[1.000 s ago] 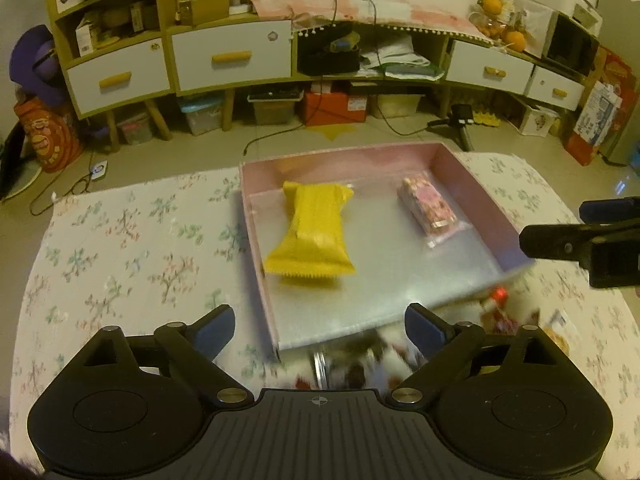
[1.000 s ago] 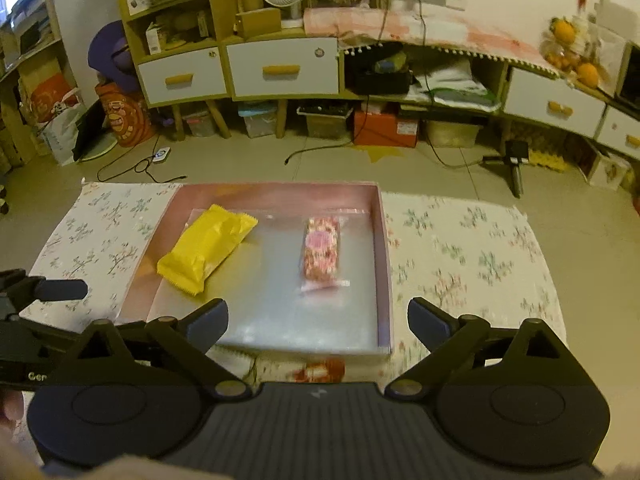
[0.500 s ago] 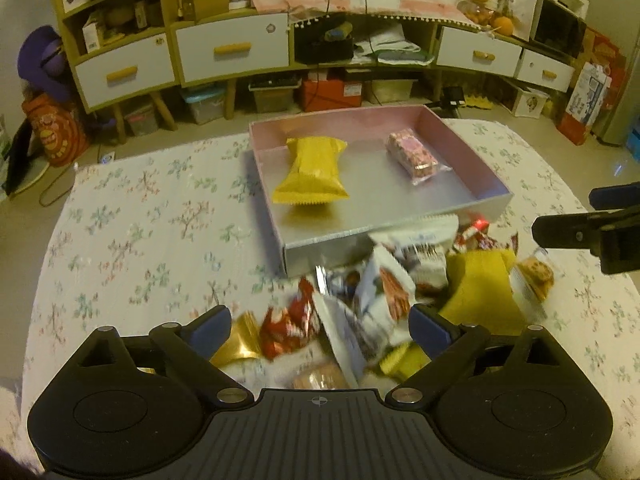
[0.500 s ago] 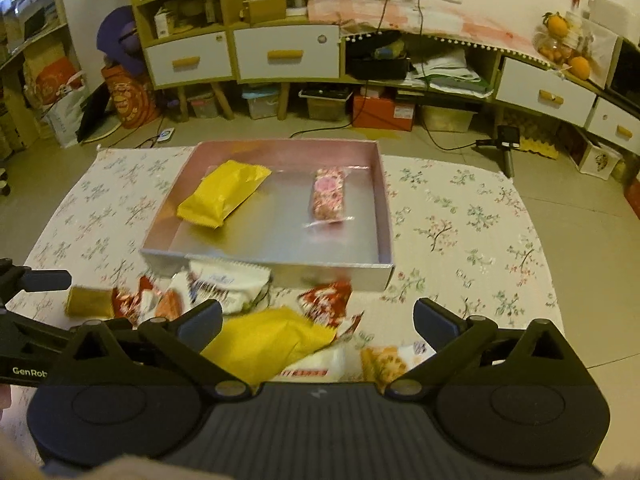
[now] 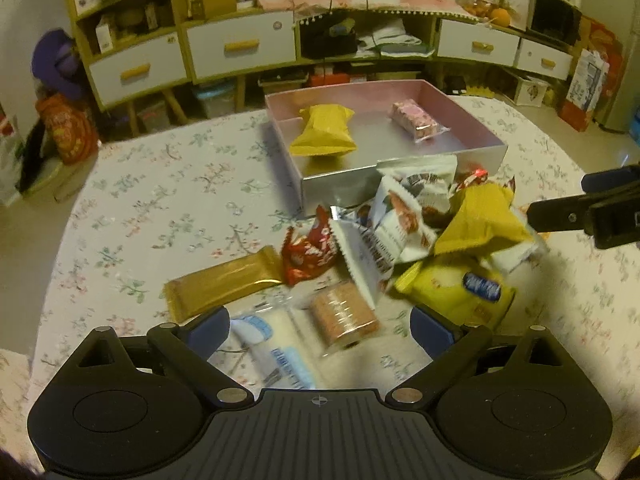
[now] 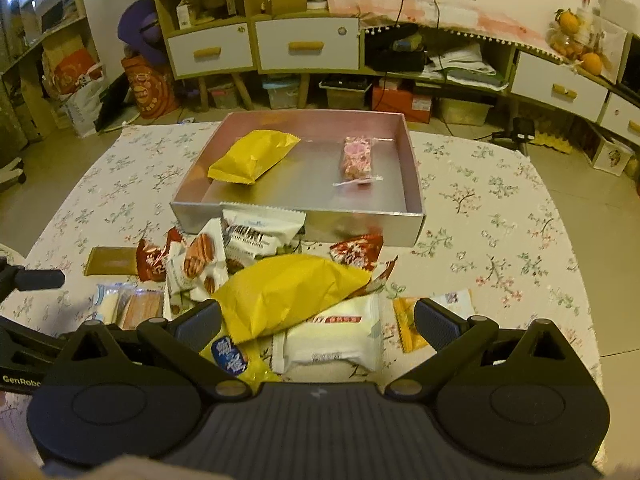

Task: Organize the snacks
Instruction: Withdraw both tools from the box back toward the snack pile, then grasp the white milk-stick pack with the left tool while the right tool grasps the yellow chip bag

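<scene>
Both hand-held grippers, left and right, gape empty; right should close squarely on the yellow packet directly ahead, avoiding neighbouring wrappers.

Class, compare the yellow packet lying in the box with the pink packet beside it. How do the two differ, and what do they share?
The yellow packet is opaque and plain; the pink packet has a clear wrapper showing its speckled contents. The yellow packet is larger and puffier; the pink packet is slimmer. The yellow packet lies askew in the box; the pink packet lies nearly parallel to its side wall. Both are sealed and lie flat, apart.
</scene>
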`<act>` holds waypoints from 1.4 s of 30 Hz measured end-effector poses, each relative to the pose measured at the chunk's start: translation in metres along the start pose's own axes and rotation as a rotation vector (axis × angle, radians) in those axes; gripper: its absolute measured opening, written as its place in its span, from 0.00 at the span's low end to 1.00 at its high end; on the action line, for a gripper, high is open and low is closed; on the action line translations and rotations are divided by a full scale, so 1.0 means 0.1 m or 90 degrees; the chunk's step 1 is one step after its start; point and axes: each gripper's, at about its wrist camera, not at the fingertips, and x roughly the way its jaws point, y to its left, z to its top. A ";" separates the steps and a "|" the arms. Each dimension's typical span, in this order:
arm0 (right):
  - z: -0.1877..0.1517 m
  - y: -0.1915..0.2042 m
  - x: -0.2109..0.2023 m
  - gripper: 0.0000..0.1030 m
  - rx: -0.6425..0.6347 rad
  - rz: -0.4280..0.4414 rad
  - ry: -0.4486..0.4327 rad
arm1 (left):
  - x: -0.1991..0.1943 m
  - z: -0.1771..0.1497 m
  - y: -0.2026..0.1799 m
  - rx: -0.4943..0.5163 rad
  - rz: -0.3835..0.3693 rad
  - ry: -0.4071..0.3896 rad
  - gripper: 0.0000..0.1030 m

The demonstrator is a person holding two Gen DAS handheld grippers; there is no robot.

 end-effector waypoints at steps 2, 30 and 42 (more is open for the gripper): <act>-0.08 -0.01 0.02 1.00 0.000 0.013 0.001 | -0.02 -0.08 0.04 0.012 0.004 -0.014 0.95; -0.48 0.45 0.33 0.95 -0.162 0.141 0.013 | 0.31 -0.43 0.16 -0.069 -0.017 0.045 0.59; -0.48 0.64 0.39 0.70 -0.199 0.166 0.041 | 0.32 -0.40 0.10 -0.047 -0.002 0.042 0.48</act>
